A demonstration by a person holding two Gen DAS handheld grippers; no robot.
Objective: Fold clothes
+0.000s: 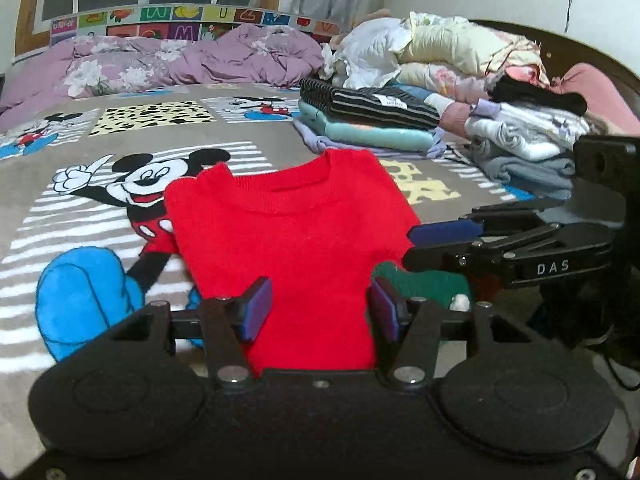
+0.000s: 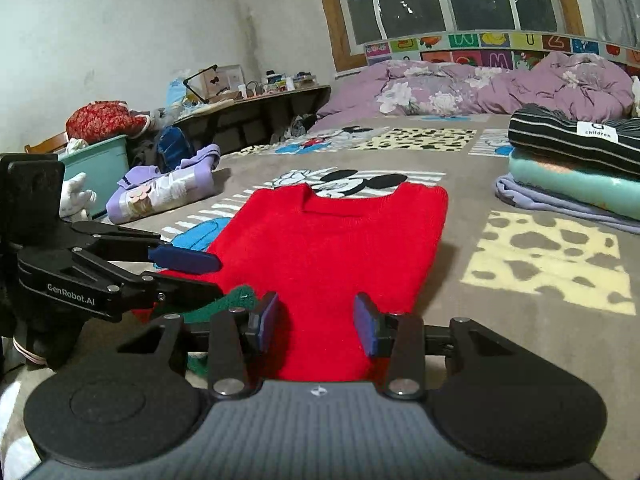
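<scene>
A red knit sweater (image 1: 288, 236) lies flat on the Mickey Mouse blanket (image 1: 120, 140), collar away from me, sleeves folded in; it also shows in the right wrist view (image 2: 332, 248). A green patch (image 1: 424, 284) sits at its near hem. My left gripper (image 1: 320, 314) is open over the sweater's near edge, a pad on each side, holding nothing. My right gripper (image 2: 316, 322) is open over the same edge, empty. Each gripper shows in the other's view: the right one (image 1: 440, 248) and the left one (image 2: 188, 276), both with jaws apart.
A stack of folded clothes (image 1: 368, 120) topped by a striped black garment stands at the back right, also in the right wrist view (image 2: 576, 160). Unfolded clothes (image 1: 460, 52) pile behind. A purple duvet (image 1: 180, 60) lies at the back. A lilac garment (image 2: 168, 188) lies left.
</scene>
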